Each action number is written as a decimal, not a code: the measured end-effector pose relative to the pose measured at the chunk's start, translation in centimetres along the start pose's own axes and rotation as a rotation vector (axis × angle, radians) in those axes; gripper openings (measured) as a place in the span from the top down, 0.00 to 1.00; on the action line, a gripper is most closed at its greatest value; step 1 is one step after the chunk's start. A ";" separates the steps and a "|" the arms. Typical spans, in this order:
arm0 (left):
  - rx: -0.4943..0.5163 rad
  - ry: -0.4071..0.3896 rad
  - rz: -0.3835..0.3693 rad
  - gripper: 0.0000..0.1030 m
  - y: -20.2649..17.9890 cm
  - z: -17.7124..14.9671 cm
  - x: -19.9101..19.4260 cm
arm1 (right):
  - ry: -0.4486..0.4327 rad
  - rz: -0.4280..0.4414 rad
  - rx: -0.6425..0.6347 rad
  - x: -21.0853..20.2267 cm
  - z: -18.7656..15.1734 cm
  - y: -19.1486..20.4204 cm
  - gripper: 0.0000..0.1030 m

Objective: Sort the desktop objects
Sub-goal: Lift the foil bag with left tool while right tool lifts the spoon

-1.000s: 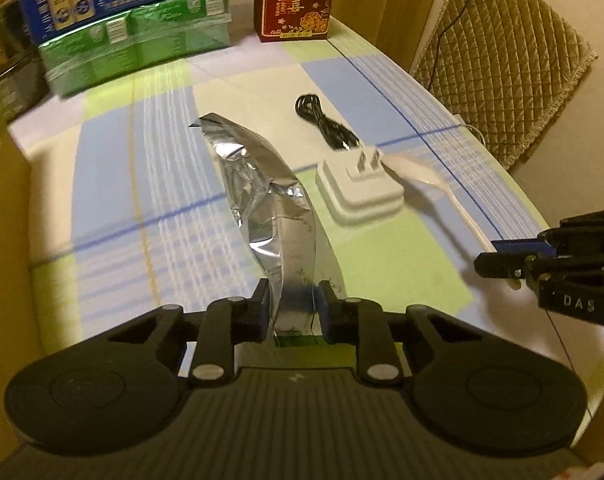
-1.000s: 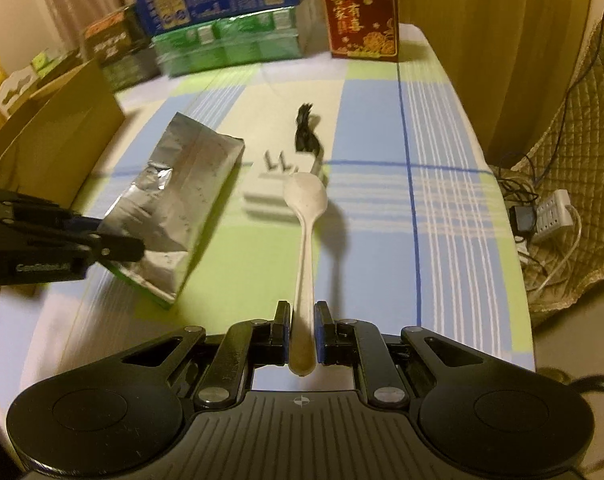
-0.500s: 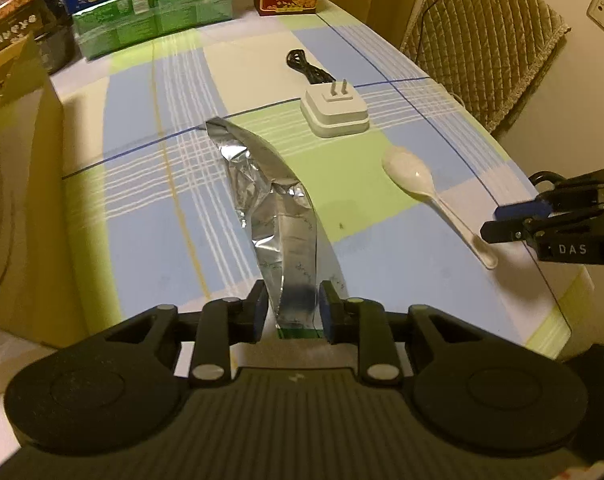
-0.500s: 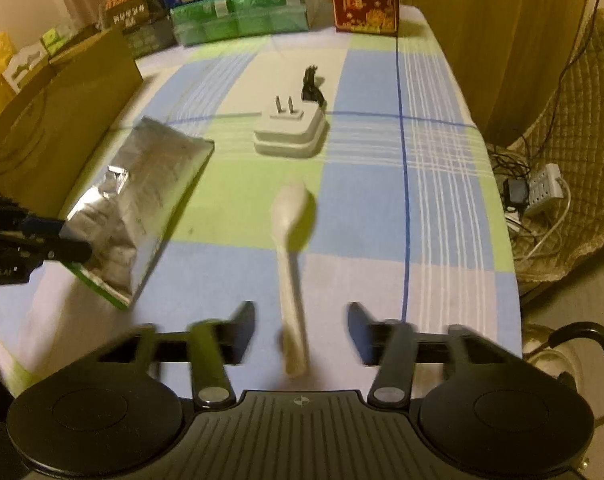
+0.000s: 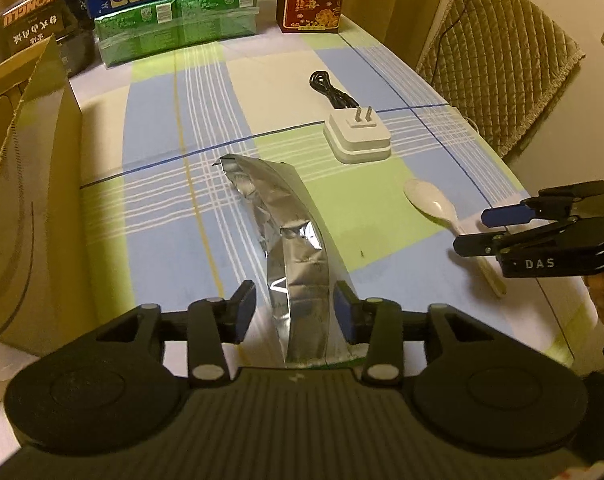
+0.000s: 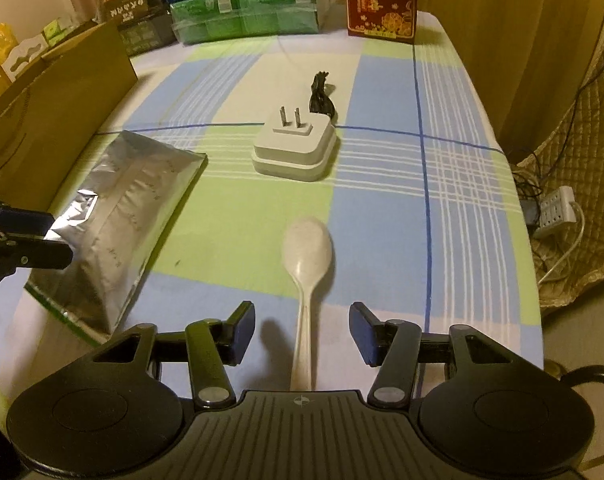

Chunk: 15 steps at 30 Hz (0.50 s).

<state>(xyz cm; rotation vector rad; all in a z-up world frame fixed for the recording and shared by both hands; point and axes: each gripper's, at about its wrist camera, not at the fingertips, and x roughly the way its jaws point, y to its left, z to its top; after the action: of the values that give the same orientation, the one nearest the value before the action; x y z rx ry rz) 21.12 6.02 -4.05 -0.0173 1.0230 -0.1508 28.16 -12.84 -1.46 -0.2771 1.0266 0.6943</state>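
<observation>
A: Checked cloth covers the counter (image 6: 454, 208); boxes (image 5: 173, 12) line its far edge, and a carton (image 5: 33, 200) stands at the left side. State the left gripper (image 5: 295, 308).

B: Its jaws have just been opening. They stand slightly apart with the foil pouch (image 5: 289, 240) between them; neither pad presses on the foil. In the right wrist view, the pouch (image 6: 121, 232) lies flat on the cloth beside the carton.

A: State the right gripper (image 6: 302, 332).

B: Jaws are apart. The spoon (image 6: 308, 264) lies on the cloth, with its handle running between the jaws and clear of both pads. Its bowl points toward the charger (image 6: 295, 152).

A: Location of the charger?

B: Mid-counter, prongs up, beyond the spoon. A coiled black cable (image 6: 322, 96) lies just behind it. In the left wrist view, the right gripper (image 5: 498, 228) hangs over the spoon handle (image 5: 434, 204) at the counter's right edge.
</observation>
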 end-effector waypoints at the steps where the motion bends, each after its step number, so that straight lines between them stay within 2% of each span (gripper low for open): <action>1: -0.003 0.001 0.000 0.58 0.0 0.1 0.2 | 0.002 0.001 -0.004 0.2 0.0 0.0 0.53; 3: -0.007 0.001 -0.004 0.55 0.1 0.2 0.5 | 0.004 0.001 -0.016 0.5 0.2 0.2 0.62; 10: -0.021 0.002 -0.006 0.49 0.2 0.6 1.5 | 0.007 -0.016 -0.042 1.3 0.6 0.7 0.77; 13: -0.026 -0.001 0.001 0.38 0.2 0.8 1.8 | 0.009 -0.020 -0.050 1.3 0.6 0.8 0.90; 15: -0.031 0.000 0.001 0.36 0.3 1.0 1.9 | 0.010 -0.027 -0.060 1.3 0.6 0.9 0.96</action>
<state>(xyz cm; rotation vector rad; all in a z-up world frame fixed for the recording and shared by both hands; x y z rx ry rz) 23.01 5.98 -5.19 -0.0449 1.0256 -0.1345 28.42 -11.28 -2.19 -0.3464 1.0111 0.7004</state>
